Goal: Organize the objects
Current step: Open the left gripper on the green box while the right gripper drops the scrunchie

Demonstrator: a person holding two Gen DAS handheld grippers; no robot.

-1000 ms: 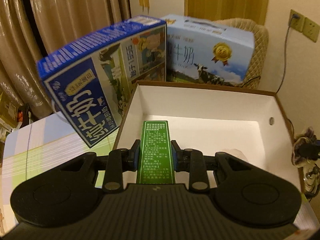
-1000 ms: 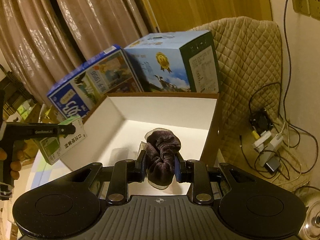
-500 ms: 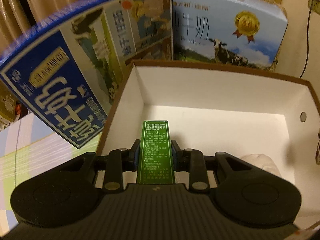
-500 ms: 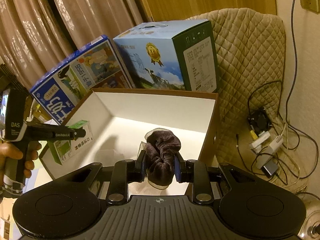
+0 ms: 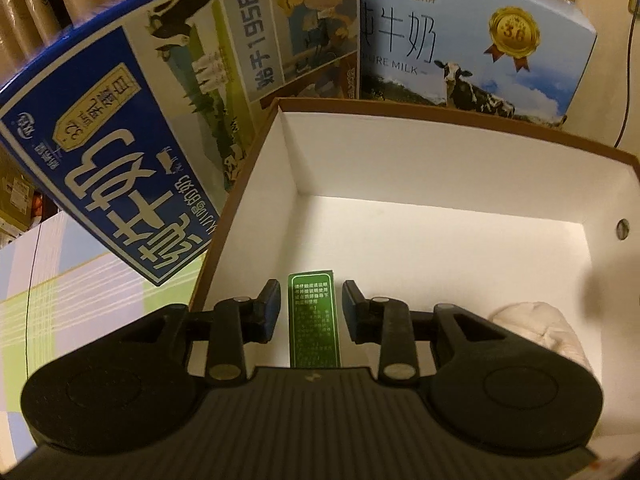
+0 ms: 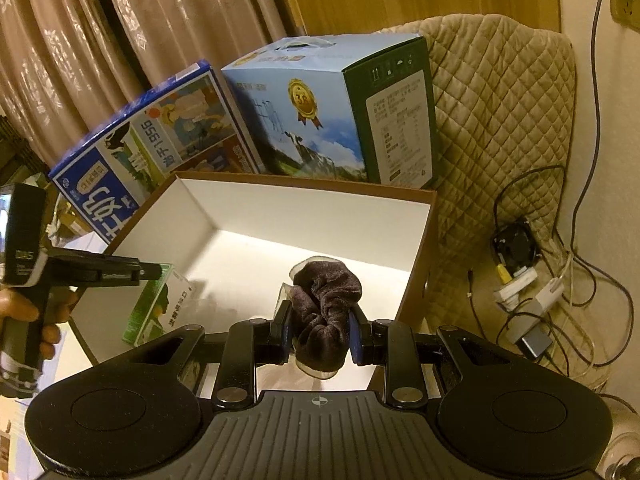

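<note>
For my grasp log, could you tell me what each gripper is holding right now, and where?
The left gripper holds nothing: its jaws stand apart from the green carton. The right gripper clamps the dark cloth across its lower middle.

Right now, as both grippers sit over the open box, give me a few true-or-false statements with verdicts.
1. The left gripper is clamped on the green carton. False: its fingers stand apart with a gap on each side of the carton.
2. The right gripper holds a dark brown fuzzy cloth. True.
3. A pale bundle lies inside the white-lined box. True.
4. The white-lined box has its lid on. False: it is open at the top.
5. Two milk cartons stand behind the box. True.
</note>
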